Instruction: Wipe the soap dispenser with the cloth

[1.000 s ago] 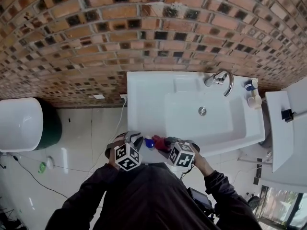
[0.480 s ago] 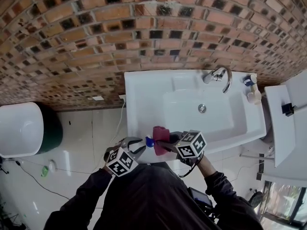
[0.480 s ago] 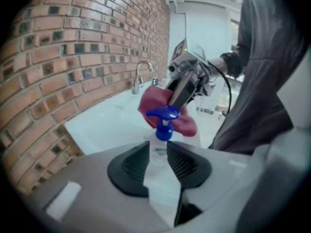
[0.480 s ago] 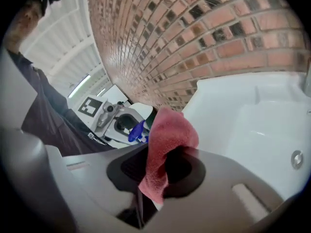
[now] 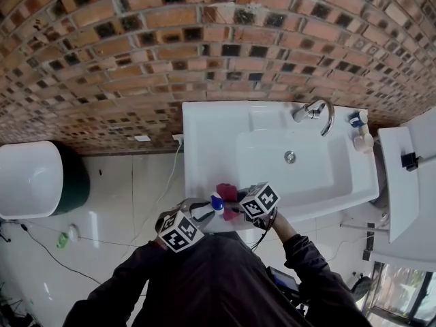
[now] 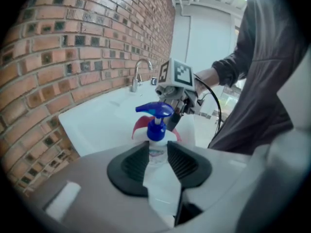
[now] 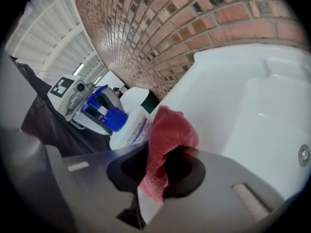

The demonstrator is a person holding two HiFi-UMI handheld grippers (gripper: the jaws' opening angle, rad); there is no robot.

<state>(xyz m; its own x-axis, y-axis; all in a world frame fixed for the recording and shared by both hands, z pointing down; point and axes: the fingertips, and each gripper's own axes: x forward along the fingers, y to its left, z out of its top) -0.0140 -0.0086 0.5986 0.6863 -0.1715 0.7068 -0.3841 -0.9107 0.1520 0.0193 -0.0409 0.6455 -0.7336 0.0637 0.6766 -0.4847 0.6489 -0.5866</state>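
A white soap dispenser (image 5: 216, 203) with a blue pump sits over the front rim of the white sink (image 5: 204, 135). My left gripper (image 5: 204, 210) has the dispenser's neck (image 6: 156, 130) between its jaws. Those jaws are opening, though the pads still look to be against it. My right gripper (image 5: 235, 206) is shut on a red cloth (image 5: 227, 193). The cloth (image 7: 167, 140) bunches up from the right jaws, right beside the dispenser's white body (image 7: 129, 115). In the left gripper view the cloth (image 6: 138, 127) shows just behind the pump.
A chrome tap (image 5: 315, 111) and a small bottle (image 5: 360, 138) stand at the sink's far right. A brick wall runs behind the sink. A white rounded fixture (image 5: 27, 176) sits on the tiled floor at left, with a cable (image 5: 48, 251) near it.
The right gripper has rolled and brought the red cloth down from its raised position to beside the dispenser. The left gripper with the dispenser has shifted slightly toward the sink rim.
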